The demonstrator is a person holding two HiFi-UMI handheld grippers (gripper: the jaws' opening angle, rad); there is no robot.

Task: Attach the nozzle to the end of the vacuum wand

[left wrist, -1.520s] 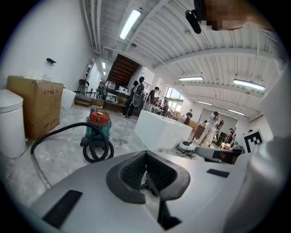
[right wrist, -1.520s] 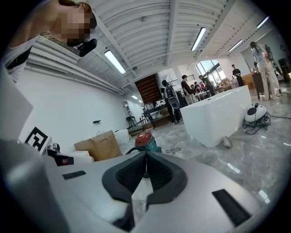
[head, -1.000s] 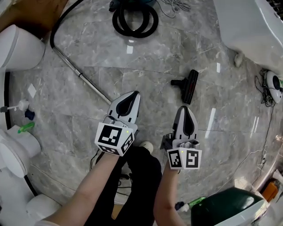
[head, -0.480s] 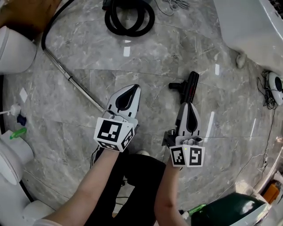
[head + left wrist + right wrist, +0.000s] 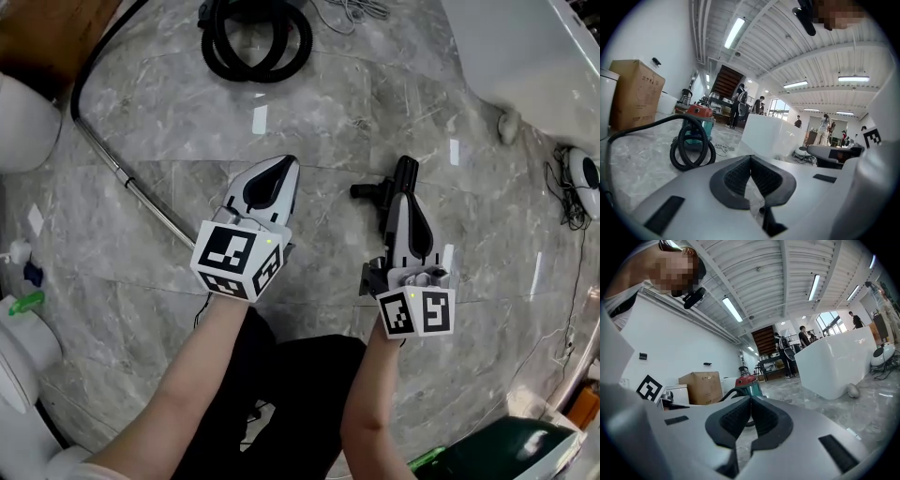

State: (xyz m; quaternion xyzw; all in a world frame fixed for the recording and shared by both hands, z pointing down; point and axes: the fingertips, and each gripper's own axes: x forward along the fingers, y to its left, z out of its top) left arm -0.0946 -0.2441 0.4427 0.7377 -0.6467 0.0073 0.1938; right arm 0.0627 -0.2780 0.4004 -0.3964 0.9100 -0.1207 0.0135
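Observation:
A black floor nozzle [image 5: 392,192] lies on the grey marble floor, partly hidden behind my right gripper [image 5: 410,199], which is shut and empty just above it. The metal vacuum wand [image 5: 131,187] lies slanted on the floor at the left, its near end hidden under my left gripper [image 5: 281,169]. That left gripper is shut with nothing in it. A black hose runs from the wand to a coil [image 5: 255,42] by the vacuum body. In the left gripper view the coiled hose [image 5: 691,150] and the red-topped vacuum [image 5: 698,123] stand ahead.
A white tub-like unit [image 5: 534,56] stands at the upper right, a white toilet [image 5: 23,366] and spray bottles [image 5: 21,277] at the left, a dark green bin [image 5: 506,450] at the lower right. A cardboard box [image 5: 635,93] stands at the left. People stand far off.
Both grippers have sunk toward the floor and moved forward; the right one now covers part of the nozzle. Both stayed shut.

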